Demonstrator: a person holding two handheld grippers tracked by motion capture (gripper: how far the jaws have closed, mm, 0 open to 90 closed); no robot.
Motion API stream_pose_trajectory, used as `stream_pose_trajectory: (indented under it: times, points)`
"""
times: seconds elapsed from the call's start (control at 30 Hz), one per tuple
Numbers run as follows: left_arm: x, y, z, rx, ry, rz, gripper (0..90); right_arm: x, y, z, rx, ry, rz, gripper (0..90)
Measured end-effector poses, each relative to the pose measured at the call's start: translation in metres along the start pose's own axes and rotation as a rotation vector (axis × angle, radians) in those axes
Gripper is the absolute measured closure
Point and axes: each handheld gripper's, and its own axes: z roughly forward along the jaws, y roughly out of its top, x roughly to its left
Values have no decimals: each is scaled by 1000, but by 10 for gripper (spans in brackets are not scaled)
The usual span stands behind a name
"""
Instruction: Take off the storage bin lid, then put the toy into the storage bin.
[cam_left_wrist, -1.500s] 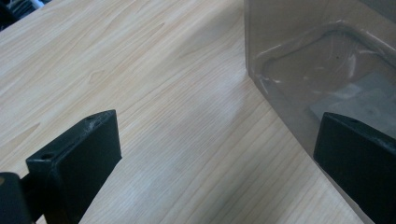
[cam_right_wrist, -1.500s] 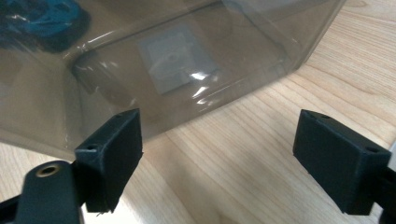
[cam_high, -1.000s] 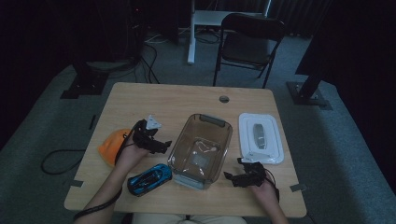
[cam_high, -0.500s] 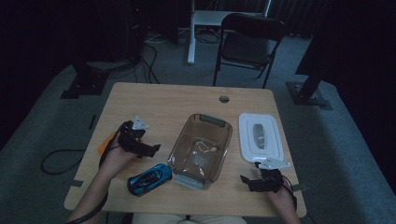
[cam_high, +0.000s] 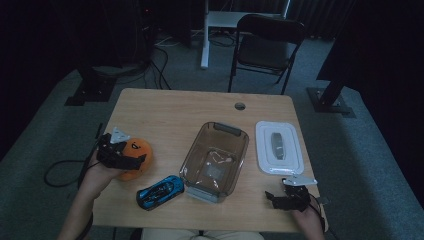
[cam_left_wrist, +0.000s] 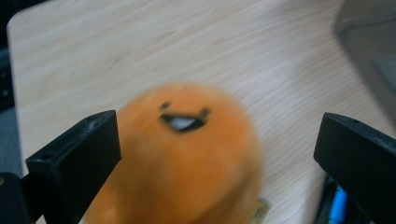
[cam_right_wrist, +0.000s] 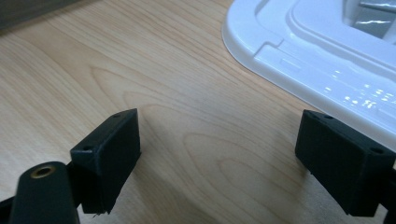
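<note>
A dim room with a folding chair (cam_high: 267, 37) lies beyond the light wooden table (cam_high: 170, 112), where a clear brown plastic container (cam_high: 214, 160) sits mid-table with its white lid (cam_high: 278, 147) at its 3 o'clock and a blue toy car (cam_high: 160, 191) at its 8 o'clock. The orange plush toy with a face (cam_left_wrist: 187, 158), near the table's 9 o'clock edge, lies dead ahead of the left gripper (cam_high: 125, 159), between its wide-spread jaws but seemingly untouched. The right gripper (cam_high: 280, 199), jaws likewise spread over bare wood at 5 o'clock, is far from it.

The orange toy (cam_left_wrist: 187, 163) is blurred, its bottom cut off.
</note>
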Motion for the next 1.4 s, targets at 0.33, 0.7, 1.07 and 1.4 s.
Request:
stream_pose_trajectory:
  times: [0.33, 0.7, 1.07, 1.4]
  points:
    - [23, -29, 23, 88, 7, -101, 13, 1, -1, -1, 1, -10, 9, 139]
    - [35, -50, 37, 83, -54, -144, 306, 1, -1, -1, 1, -11, 11, 139]
    - [29, -38, 21, 53, -40, -106, 611, 0, -1, -1, 1, -11, 12, 139]
    - [26, -18, 11, 1, -57, -121, 613, 0, -1, -1, 0, -12, 12, 139]
